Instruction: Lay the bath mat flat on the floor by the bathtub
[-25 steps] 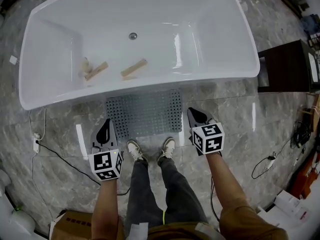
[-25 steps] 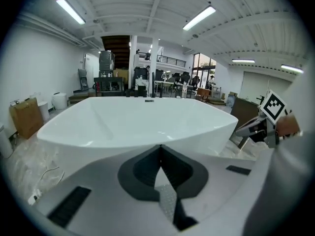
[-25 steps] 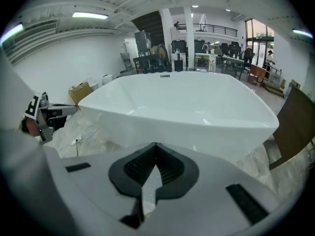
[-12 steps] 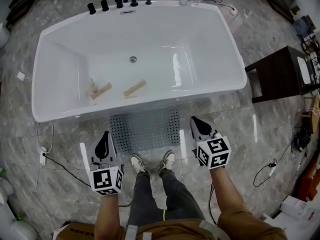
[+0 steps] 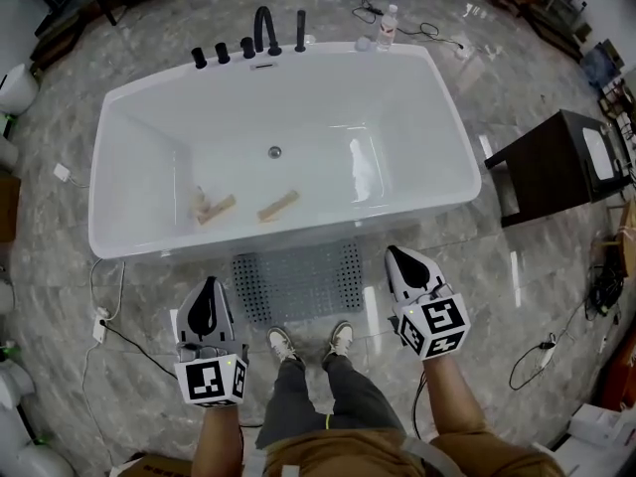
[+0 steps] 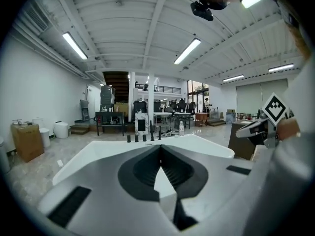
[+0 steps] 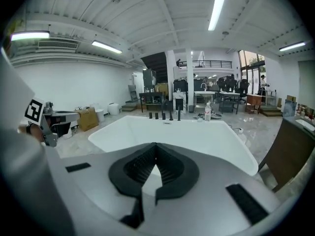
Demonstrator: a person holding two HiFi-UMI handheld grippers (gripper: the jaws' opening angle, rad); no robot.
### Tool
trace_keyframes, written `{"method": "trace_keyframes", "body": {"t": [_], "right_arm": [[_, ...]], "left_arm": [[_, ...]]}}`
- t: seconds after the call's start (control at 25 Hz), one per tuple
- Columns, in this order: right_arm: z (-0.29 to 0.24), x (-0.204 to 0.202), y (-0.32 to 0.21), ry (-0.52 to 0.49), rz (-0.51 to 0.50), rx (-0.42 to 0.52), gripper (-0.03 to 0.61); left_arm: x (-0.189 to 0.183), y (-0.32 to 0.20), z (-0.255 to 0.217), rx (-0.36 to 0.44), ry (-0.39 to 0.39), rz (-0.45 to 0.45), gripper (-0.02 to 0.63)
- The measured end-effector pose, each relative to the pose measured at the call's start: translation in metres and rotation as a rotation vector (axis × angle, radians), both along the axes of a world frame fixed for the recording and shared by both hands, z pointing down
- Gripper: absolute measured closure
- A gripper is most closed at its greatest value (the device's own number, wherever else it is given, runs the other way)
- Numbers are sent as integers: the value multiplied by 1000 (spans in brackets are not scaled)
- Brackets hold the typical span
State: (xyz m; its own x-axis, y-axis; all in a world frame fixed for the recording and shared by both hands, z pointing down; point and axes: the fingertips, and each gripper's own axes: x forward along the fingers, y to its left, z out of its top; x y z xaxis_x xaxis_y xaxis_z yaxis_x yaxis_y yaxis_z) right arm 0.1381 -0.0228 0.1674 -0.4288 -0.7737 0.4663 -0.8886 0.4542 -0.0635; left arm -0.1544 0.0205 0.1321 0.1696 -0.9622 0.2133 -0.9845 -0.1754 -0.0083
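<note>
Bath mat (image 5: 296, 281) flat beside bathtub (image 5: 422, 117) — laying looks done; my left gripper (image 5: 206, 291), right gripper (image 5: 397, 259) closed, empty — next, just check edges.

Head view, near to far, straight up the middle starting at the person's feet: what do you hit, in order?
shoes → bath mat → bathtub → black faucet set → water bottle
</note>
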Motion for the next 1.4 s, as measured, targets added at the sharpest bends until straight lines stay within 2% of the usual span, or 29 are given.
{"method": "trace_keyframes", "body": {"t": [0.48,0.84,1.4], "right_arm": [[-107,9,5,-32,-11,156,575],[-173,18,12,-71,-7,234,575],[-249,52,25,-90,36,370,574]], "left_arm": [[11,13,-96,112,-15,22,611],[11,23,-158,195,-44,28,611],[-12,42,-216,287,-18,-54,611]]}}
